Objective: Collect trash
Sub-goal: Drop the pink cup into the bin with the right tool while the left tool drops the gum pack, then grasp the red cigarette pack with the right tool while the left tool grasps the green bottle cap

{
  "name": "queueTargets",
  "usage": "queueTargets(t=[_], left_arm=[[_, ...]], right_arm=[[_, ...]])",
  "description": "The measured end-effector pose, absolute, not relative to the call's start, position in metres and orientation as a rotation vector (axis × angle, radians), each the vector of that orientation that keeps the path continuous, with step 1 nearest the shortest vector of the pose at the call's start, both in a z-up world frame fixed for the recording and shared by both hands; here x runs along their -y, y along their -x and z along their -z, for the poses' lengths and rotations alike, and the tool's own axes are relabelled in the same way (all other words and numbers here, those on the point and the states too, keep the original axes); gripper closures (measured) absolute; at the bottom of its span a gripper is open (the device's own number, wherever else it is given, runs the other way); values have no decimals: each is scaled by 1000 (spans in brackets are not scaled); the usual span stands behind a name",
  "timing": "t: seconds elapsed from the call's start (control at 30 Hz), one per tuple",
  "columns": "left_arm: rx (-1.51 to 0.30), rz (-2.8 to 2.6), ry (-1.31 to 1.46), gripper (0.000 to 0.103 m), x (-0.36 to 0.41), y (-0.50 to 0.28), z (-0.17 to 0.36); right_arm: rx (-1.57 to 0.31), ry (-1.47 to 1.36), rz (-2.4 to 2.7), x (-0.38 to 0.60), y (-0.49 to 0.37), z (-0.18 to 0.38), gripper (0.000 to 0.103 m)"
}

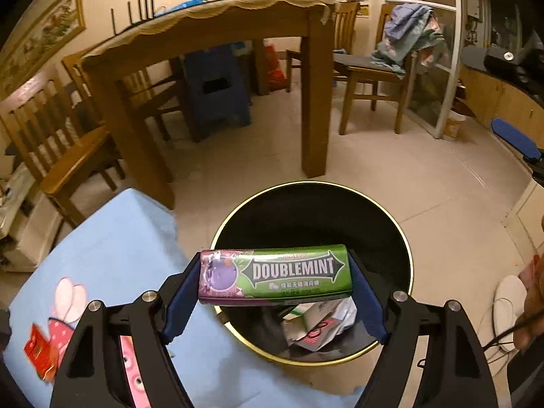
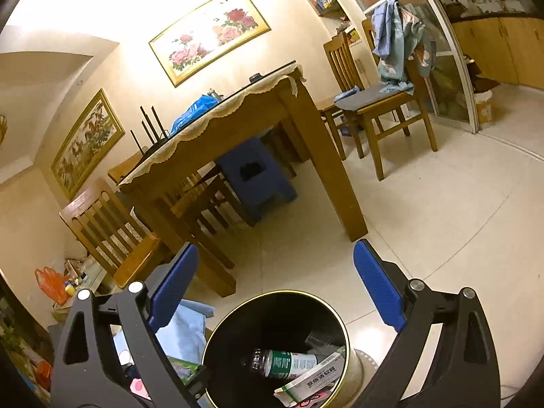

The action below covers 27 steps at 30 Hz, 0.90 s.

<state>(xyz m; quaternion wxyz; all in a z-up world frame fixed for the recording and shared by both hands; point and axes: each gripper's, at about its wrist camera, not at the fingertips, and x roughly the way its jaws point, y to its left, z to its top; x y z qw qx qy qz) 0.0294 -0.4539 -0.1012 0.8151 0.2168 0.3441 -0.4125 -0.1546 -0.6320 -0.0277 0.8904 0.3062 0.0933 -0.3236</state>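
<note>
- Fingers of left gripper pinch a Doublemint gum pack by its two short ends, pads pressed on both; pack lies crosswise between the tips, label facing the camera.
- End-to-end grip explains the wide jaw stance: wide because the pack is long, not because it is released.
- Directly beyond and below the left fingertips: black trash bin with gold rim. Pack hangs over the near part of the bin mouth, so judged to be at the drop step, release not yet done.
- Inside the bin, under the pack: crumpled white wrappers, so some trash is already collected.
- Beside the left finger: blue cloth with cartoon print, a red wrapper lying on it near the outer edge, probably the next pick.
- Right gripper fingers spread wide, nothing between them, blue pads bare.
- Bin shows below the right fingertips, holding a green-label bottle and a white carton.
- Right gripper tilts over the bin, empty: reads as finished with its item and clear of the left side's drop.
- Risk: pack sits near the rim's near side, could clip the rim if let go too early.
- Background past the fingers: wooden table, chairs, tile floor.
</note>
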Motion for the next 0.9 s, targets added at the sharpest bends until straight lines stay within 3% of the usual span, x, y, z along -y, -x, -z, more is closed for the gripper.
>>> queueTargets(t=[0.23, 0.4, 0.57, 0.73, 0.9], left_arm=[[-747, 891, -434, 24, 447, -33, 104], [-697, 912, -414, 11, 437, -29, 90], [-680, 912, -411, 11, 417, -27, 83], [-695, 883, -378, 9, 355, -29, 80], [-701, 800, -356, 7, 249, -35, 91]], right_arm=[[-215, -599, 652, 624, 139, 21, 12], [-228, -549, 633, 608, 125, 11, 12], [-251, -515, 607, 593, 112, 4, 12], [-327, -453, 504, 560, 77, 3, 12], [-518, -402, 182, 484, -3, 26, 12]])
